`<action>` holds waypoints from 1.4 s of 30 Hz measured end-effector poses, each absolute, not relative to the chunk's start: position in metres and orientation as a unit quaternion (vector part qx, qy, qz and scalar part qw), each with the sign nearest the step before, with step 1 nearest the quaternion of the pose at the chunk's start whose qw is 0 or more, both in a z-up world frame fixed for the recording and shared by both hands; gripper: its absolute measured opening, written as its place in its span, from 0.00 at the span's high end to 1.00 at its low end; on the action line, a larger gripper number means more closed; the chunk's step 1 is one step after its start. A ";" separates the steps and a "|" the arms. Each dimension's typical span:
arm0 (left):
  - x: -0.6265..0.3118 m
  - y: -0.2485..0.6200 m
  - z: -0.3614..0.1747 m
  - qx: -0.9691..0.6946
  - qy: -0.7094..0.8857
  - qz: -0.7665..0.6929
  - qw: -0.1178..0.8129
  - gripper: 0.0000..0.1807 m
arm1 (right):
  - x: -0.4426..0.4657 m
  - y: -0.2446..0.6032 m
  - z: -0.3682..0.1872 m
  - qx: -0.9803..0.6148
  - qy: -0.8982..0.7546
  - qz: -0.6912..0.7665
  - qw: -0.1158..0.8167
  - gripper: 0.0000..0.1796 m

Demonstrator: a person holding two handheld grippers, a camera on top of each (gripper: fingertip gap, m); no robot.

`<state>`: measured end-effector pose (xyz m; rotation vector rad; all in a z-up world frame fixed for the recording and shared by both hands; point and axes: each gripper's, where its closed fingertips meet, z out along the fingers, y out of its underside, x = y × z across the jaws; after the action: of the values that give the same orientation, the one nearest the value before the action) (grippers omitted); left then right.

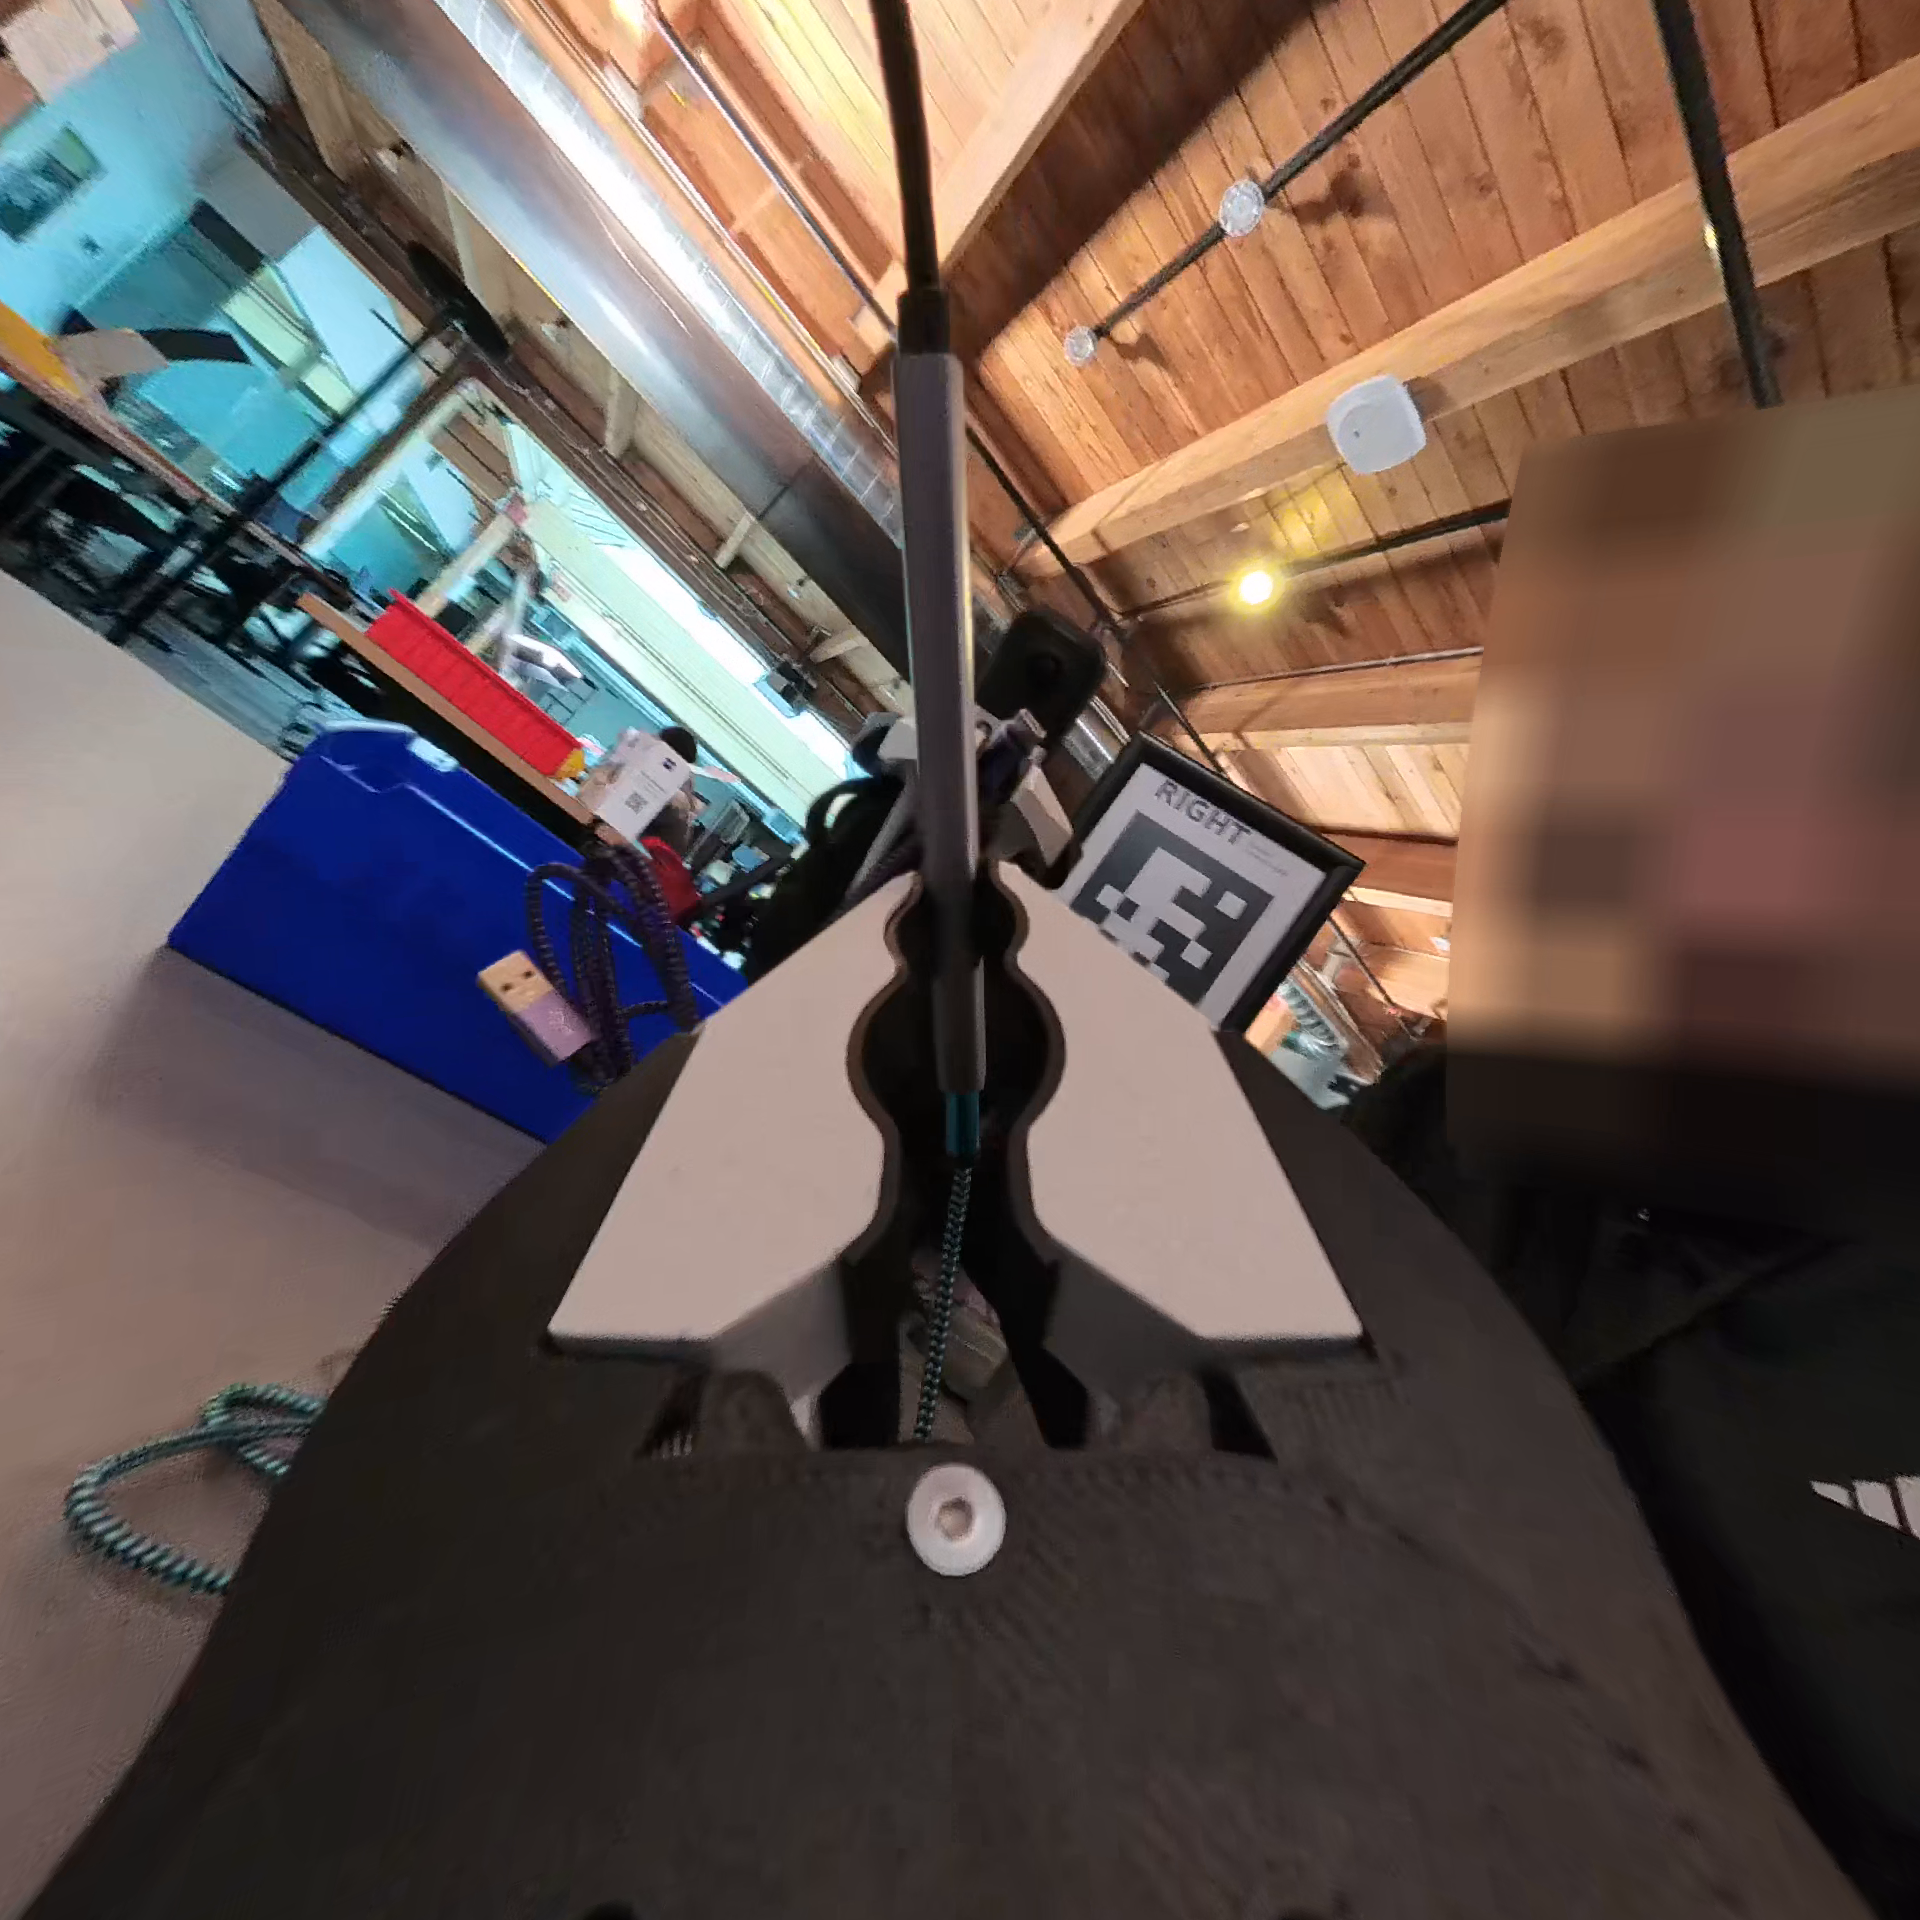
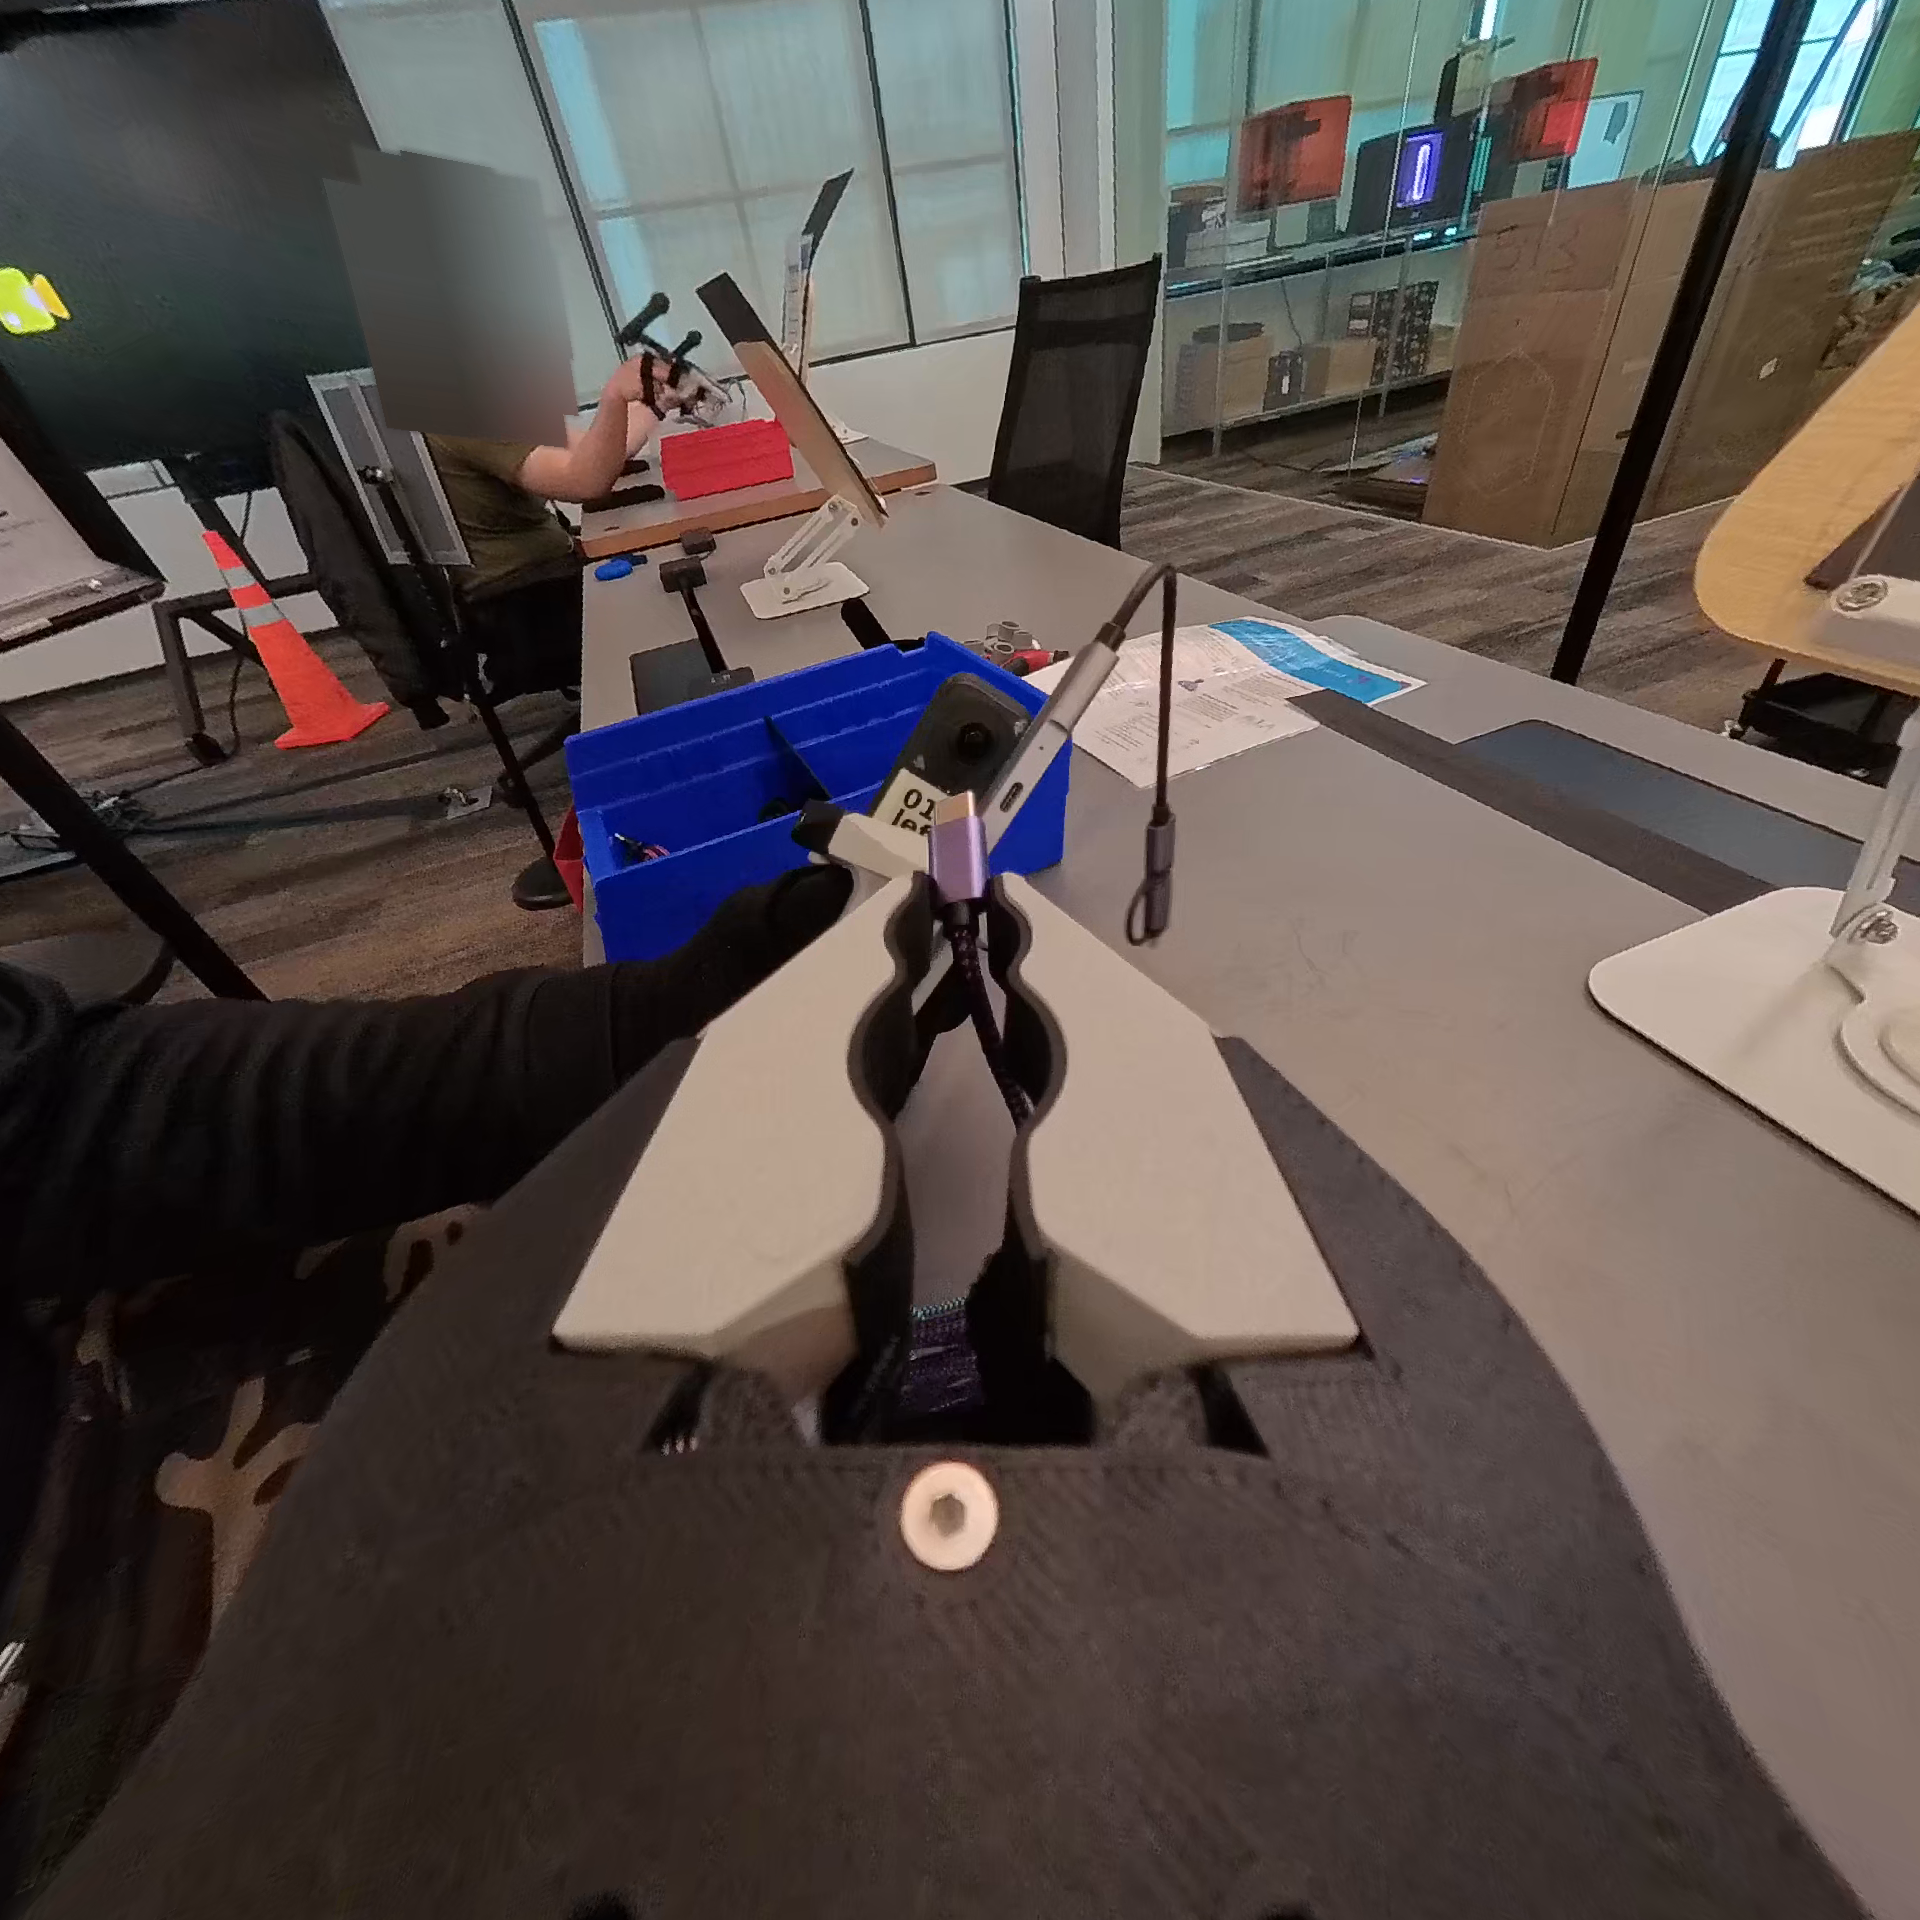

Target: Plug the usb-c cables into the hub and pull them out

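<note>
My left gripper (image 1: 951, 899) is shut on the slim grey hub (image 1: 938, 644), which points up and away; the hub's black lead (image 1: 912, 156) runs off the top. A teal braided cable (image 1: 961, 1127) is plugged into the hub's near end and loops on the table (image 1: 156, 1496). My right gripper (image 2: 951, 899) is shut on a purple USB-C plug (image 2: 956, 854). Its metal tip sits just short of a side port of the hub (image 2: 1049, 717), which the left gripper (image 2: 862, 842) holds beyond. The purple cable's USB-A end (image 1: 530, 1003) hangs free in the left wrist view.
A blue bin (image 2: 727, 748) stands on the grey table (image 2: 1403, 1039) behind the grippers. The hub's black lead droops to a connector (image 2: 1153, 883) over the table. Papers (image 2: 1226, 686) lie further back. A white stand base (image 2: 1745, 1039) is at right. A person sits at a far desk. Left tips to right tips: about 5 cm. My left gripper's tips are some 35 cm from the white stand base (image 2: 1745, 1039).
</note>
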<state>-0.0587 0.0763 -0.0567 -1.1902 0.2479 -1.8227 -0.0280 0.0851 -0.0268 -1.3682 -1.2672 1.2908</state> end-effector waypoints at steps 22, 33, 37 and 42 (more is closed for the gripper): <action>-0.048 0.074 -0.074 -0.639 0.157 -0.631 0.412 0.96 | -0.040 0.090 -0.104 -0.544 -0.684 0.199 0.444 0.96; -0.048 0.074 -0.089 -0.665 0.163 -0.613 0.395 0.96 | -0.050 0.084 -0.102 -0.518 -0.689 0.193 0.469 0.96; -0.046 0.073 -0.090 -0.663 0.157 -0.618 0.393 0.96 | -0.052 0.080 -0.098 -0.502 -0.686 0.210 0.483 0.96; -0.046 0.075 -0.091 -0.654 0.153 -0.632 0.386 0.96 | -0.053 0.081 -0.097 -0.487 -0.688 0.193 0.502 0.96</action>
<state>-0.0460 0.0746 -0.0908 -1.6668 0.3895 -1.6101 -0.0533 0.0809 -0.0967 -1.1774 -1.6617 0.4651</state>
